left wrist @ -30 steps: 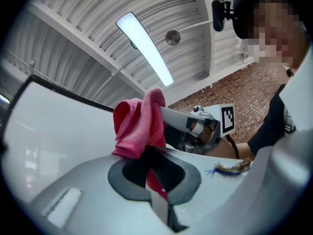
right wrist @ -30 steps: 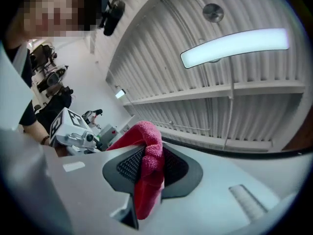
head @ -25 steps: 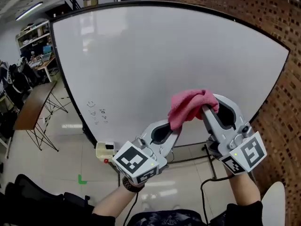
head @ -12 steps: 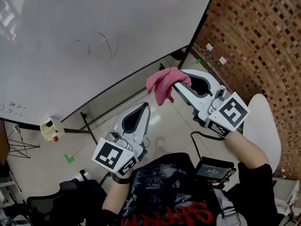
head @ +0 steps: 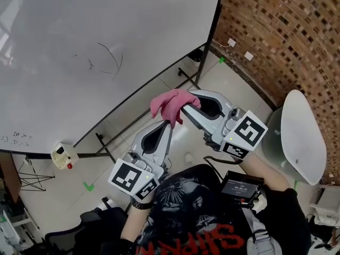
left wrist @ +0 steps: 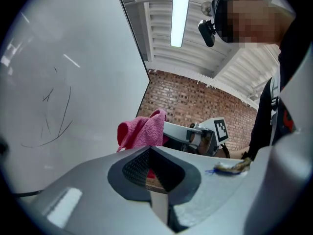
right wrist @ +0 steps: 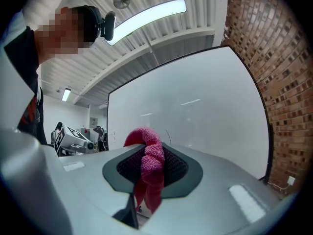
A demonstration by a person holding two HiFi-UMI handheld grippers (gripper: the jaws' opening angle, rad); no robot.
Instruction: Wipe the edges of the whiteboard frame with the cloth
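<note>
The pink terry cloth (head: 171, 103) looked soft, light and limp, likely to fold and drag rather than push. It hung bunched from the tips of the right hand-held gripper (head: 186, 106), whose jaws pinched a twisted fold of it while the loose ends drooped below. A fuller bite nearer the cloth's middle would probably have given a firmer pad for rubbing. The left hand-held gripper (head: 163, 126) sat just beneath the cloth, its jaws pressed together on nothing. Ahead of both ran the thin black bottom edge of the whiteboard frame (head: 143, 92), apart from the cloth, and its upright black side edge (head: 214, 20) rose beyond the right hand-held gripper. A red brick wall (head: 276, 31) closed in further right. Pale tiled floor (head: 234, 84) lay open under the frame, crossed by a black stand leg (head: 104, 149).
</note>
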